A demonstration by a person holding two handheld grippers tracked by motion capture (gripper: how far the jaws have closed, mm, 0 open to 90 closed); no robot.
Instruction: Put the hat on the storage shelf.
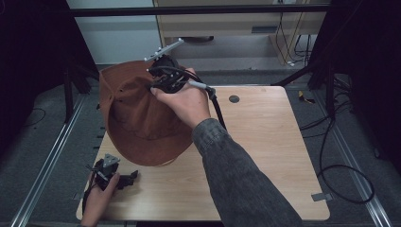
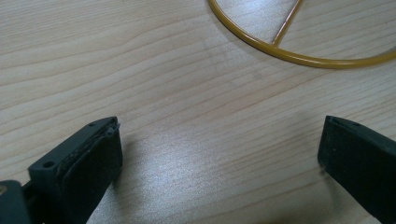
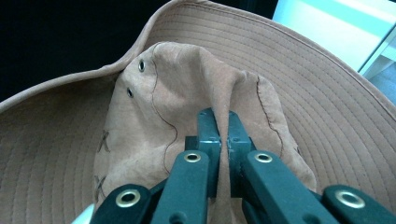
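Above the desk our right gripper pinches the brown hat by its crown; our left gripper rests wide open, empty.

The hat is matt brown suede-like cloth with stitched rows; the surface is pale, smooth wood grain.

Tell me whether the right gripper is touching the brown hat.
Touching. The right gripper view shows the right gripper with its jaws pinched shut on a fold of the brown hat crown.
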